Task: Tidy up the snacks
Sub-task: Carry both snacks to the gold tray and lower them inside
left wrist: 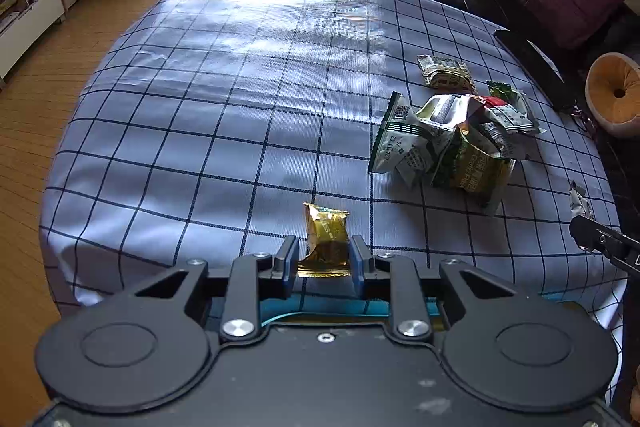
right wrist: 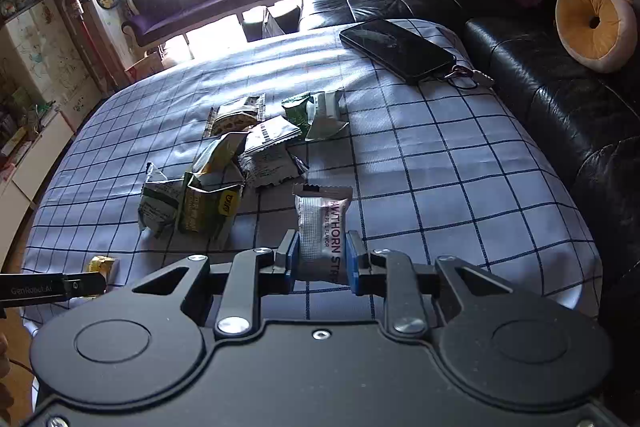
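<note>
Closest to me, my left fingers (left wrist: 324, 253) are clamped on a gold snack packet (left wrist: 325, 237), pads pressing its crinkled foil from both sides. It is small and shiny, with a serrated seal edge poking out below the pads and some pale lettering on its face, and it stands upright between the pads at the near edge of the desk (left wrist: 200, 99).

Over on the other side, my right fingers (right wrist: 322, 254) are clenched on a silver-white snack packet (right wrist: 322, 227). It is a longer pouch, matte with a fine dotted panel, purple print running down it that reads as a hawthorn flavour, its flat top seal sticking up beyond the pads. In this view the gold packet shows again at the lower left, pinched at the tip of the other tool.

Just past both grips, the blue checked cloth covers the desk, dark grid lines on pale fabric.

Further out lies the loose pile of snack packets (left wrist: 452, 139), green, white and yellow wrappers, crumpled and overlapping, some tipped on edge. One more green and white packet (left wrist: 444, 71) sits just beyond the heap, apart from it.

Far side of the desk: a black phone (right wrist: 396, 47) lies flat near the corner, a cable plugged in. Behind it, a black leather sofa (right wrist: 560, 99).
</note>
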A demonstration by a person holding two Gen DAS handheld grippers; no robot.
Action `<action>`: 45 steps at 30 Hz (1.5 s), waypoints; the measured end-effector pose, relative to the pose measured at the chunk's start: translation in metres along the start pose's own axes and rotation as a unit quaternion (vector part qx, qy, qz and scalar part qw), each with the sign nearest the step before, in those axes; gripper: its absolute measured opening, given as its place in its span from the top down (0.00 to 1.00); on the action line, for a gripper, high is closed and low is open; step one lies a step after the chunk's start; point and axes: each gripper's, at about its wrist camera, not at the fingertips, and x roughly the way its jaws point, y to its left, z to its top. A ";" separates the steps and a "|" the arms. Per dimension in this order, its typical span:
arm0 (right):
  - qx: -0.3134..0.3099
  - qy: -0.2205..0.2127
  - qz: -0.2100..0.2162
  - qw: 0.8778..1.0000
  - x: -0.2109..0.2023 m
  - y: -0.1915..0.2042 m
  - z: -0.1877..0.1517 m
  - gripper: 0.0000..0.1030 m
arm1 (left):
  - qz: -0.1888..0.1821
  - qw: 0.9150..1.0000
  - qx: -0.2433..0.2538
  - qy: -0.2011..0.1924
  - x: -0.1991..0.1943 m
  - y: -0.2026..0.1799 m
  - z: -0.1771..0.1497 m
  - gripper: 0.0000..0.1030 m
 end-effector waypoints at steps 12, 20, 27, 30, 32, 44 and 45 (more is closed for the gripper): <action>-0.004 -0.012 0.014 1.000 -0.034 0.011 -0.013 0.68 | -0.023 0.999 0.020 -0.023 -0.048 -0.001 -0.025 0.75; -0.020 -0.008 0.032 0.999 -0.066 0.017 -0.030 0.68 | -0.042 0.998 0.044 -0.026 -0.084 -0.004 -0.049 0.75; -0.038 0.005 0.049 0.998 -0.091 0.025 -0.052 0.68 | -0.046 0.997 0.061 -0.005 -0.099 -0.006 -0.075 0.75; -0.039 0.016 0.054 0.998 -0.097 0.024 -0.062 0.68 | -0.045 0.997 0.064 0.008 -0.100 -0.006 -0.087 0.75; -0.034 0.026 0.060 0.997 -0.099 0.022 -0.068 0.68 | -0.044 0.997 0.060 0.022 -0.099 -0.006 -0.094 0.75; -0.008 0.083 0.085 0.993 -0.099 0.008 -0.097 0.68 | -0.013 0.996 0.054 0.074 -0.088 -0.008 -0.114 0.75; -0.008 0.086 0.084 0.993 -0.099 0.008 -0.098 0.68 | -0.013 0.995 0.056 0.077 -0.087 -0.009 -0.115 0.75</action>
